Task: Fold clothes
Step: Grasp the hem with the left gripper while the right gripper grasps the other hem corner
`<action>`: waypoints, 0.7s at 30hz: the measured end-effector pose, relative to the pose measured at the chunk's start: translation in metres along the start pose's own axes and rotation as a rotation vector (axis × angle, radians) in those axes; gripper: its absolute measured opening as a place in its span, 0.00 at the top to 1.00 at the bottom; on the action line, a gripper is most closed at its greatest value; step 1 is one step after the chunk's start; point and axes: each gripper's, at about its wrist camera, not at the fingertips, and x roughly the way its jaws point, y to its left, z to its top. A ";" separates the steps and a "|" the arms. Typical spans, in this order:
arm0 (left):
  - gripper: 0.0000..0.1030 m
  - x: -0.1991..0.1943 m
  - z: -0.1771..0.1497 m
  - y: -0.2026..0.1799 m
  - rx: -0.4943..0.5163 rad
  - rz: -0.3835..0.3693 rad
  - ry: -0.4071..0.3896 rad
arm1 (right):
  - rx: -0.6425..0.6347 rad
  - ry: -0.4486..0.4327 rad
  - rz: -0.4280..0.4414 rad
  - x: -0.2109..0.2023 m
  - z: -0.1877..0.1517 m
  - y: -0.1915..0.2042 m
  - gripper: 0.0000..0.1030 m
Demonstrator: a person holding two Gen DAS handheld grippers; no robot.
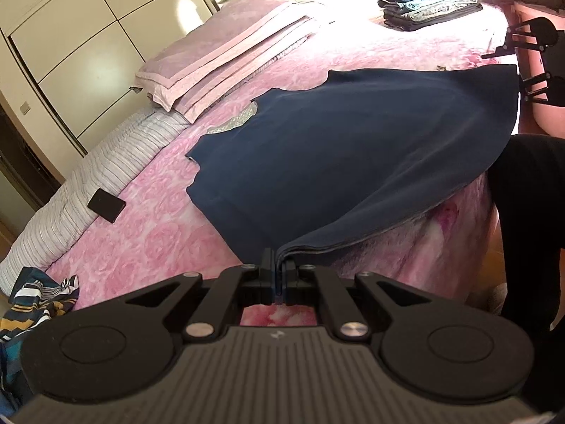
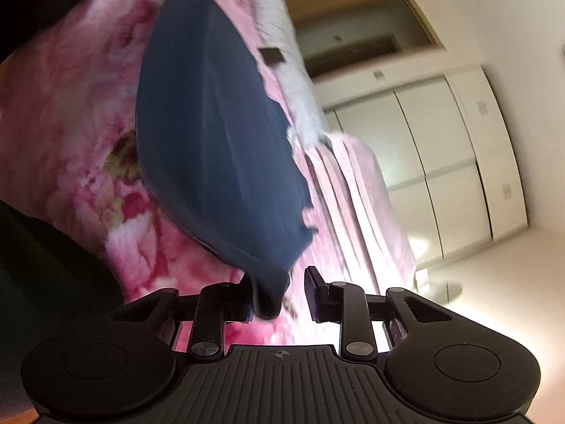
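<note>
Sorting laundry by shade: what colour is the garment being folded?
Dark navy blue garment, plain with no pattern; clearest in the left wrist view.

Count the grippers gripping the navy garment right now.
1. The left gripper is clamped on the navy garment's near corner. The right gripper has the far corner between its jaws, but a gap shows beside one pad.
</note>
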 end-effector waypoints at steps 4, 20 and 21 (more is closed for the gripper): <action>0.97 -0.001 -0.003 -0.002 0.008 0.002 0.006 | -0.084 -0.026 0.009 0.003 0.004 0.012 0.73; 0.97 0.009 -0.012 -0.001 -0.016 -0.015 0.028 | -0.246 0.013 0.058 0.000 0.004 0.056 0.50; 0.97 0.010 -0.013 -0.001 -0.016 -0.015 0.028 | -0.251 0.009 0.056 -0.001 0.006 0.058 0.50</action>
